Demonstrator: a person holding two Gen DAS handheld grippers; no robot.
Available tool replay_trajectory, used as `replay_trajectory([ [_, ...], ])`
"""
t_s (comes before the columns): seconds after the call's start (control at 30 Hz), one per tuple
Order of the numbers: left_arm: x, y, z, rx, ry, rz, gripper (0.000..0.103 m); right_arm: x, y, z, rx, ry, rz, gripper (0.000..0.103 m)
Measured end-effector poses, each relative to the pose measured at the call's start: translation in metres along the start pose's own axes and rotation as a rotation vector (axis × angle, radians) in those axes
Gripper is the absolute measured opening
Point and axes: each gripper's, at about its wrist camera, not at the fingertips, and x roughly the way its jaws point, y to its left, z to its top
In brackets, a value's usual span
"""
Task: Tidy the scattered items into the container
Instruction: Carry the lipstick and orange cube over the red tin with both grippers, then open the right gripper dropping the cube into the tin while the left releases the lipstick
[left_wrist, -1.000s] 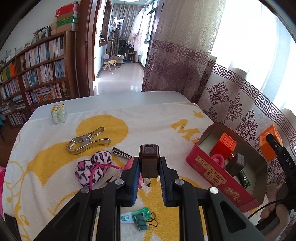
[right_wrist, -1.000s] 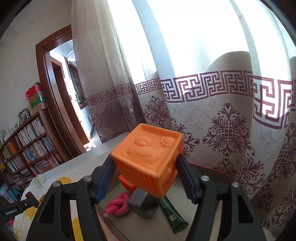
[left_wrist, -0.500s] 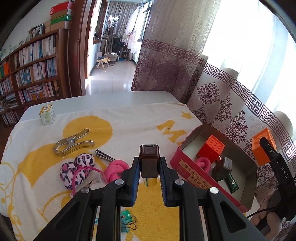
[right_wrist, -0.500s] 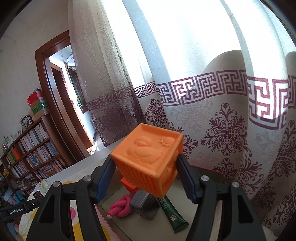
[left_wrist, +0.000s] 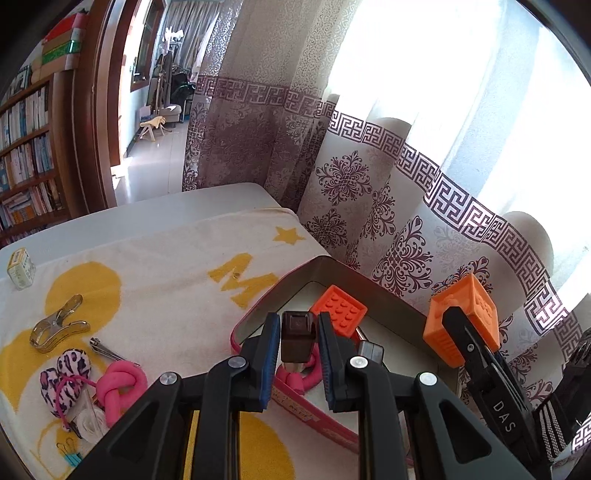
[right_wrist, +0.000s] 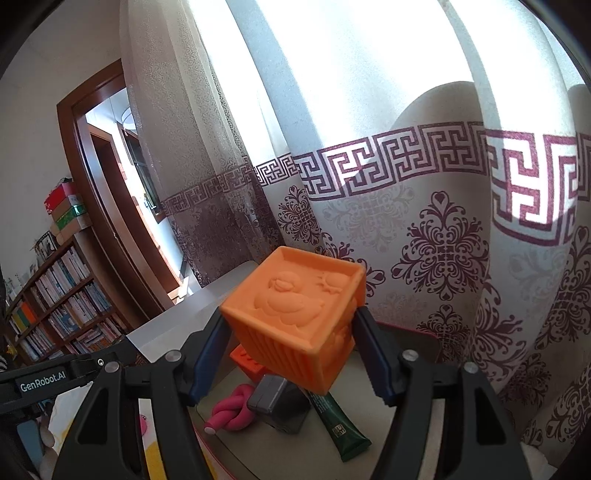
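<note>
My left gripper (left_wrist: 298, 320) grips a small dark brown capped bottle (left_wrist: 298, 338) over the near left corner of the red tin (left_wrist: 255, 319). Its jaws are opening, and the pads still touch the bottle. In the tin lie an orange studded brick (left_wrist: 340, 308), a pink knot (right_wrist: 232, 410), a dark grey box (right_wrist: 277, 402) and a green tube (right_wrist: 340, 424). My right gripper (right_wrist: 291, 332) holds an orange duck cube (right_wrist: 295, 317) above the tin's far side, and its jaws are opening slightly. That cube (left_wrist: 461, 321) also shows in the left wrist view.
On the yellow and white towel (left_wrist: 166, 266) lie a metal clip (left_wrist: 55, 328), a nail clipper (left_wrist: 107, 350), a leopard hair tie (left_wrist: 66, 376), a second pink knot (left_wrist: 118, 387), binder clips (left_wrist: 70, 454) and a small box (left_wrist: 20, 267). A patterned curtain (left_wrist: 369, 206) hangs right behind the tin.
My left gripper has carried the bottle to the right, from above the towel to over the tin's near corner. The right gripper with the cube has barely moved.
</note>
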Motion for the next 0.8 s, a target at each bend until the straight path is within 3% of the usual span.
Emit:
replay_trajectory([
  [0.03,0.004,0.0,0.0,-0.019,0.017,-0.01,0.053,0.001,-0.002,0.0,0.01,0.004,-0.01,0.073],
  [0.1,0.003,0.002,-0.004,-0.05,-0.024,-0.005,0.086,0.003,-0.006,0.001,0.029,0.009,-0.013,0.079],
  [0.17,-0.003,0.002,-0.01,-0.036,-0.087,0.036,0.086,0.001,-0.008,0.002,0.04,-0.002,-0.012,0.08],
  [0.3,-0.001,0.005,-0.016,0.031,-0.094,0.18,0.086,-0.001,-0.004,0.001,0.026,-0.008,-0.005,0.08],
  [0.37,-0.001,0.01,-0.019,0.042,-0.101,0.217,0.086,0.0,-0.002,0.0,0.017,-0.004,0.0,0.08],
  [0.8,-0.009,0.017,-0.03,0.072,-0.113,0.253,0.086,0.006,0.004,-0.004,-0.002,0.015,0.019,0.081],
])
